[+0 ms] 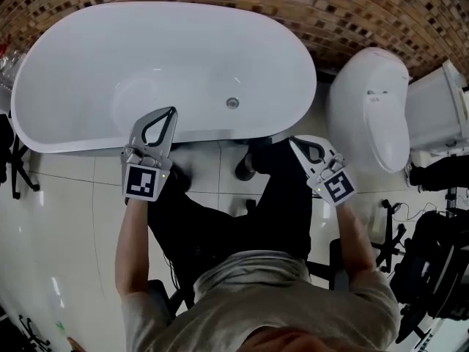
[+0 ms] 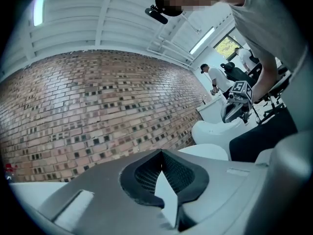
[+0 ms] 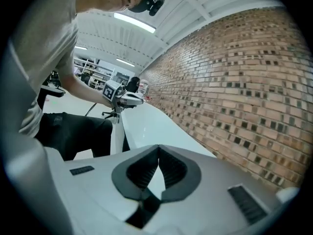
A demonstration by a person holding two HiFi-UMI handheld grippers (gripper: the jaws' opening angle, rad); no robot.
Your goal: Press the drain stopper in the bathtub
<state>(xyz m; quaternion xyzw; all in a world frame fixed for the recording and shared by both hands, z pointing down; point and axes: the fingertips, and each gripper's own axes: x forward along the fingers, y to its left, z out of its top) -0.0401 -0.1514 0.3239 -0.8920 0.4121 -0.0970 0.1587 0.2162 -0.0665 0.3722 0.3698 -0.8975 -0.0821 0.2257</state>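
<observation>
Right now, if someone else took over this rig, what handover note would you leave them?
Left gripper: jaws together, empty, tip over the near rim of the bathtub.
Right gripper: jaws together, empty, outside the tub, just short of its near rim.
Drain stopper: in the tub floor, beyond both grippers and roughly between them; neither touches it.
Done: only the approach. Whether the stopper is up or down cannot be told.
Left: reach one gripper into the tub and press the stopper.
</observation>
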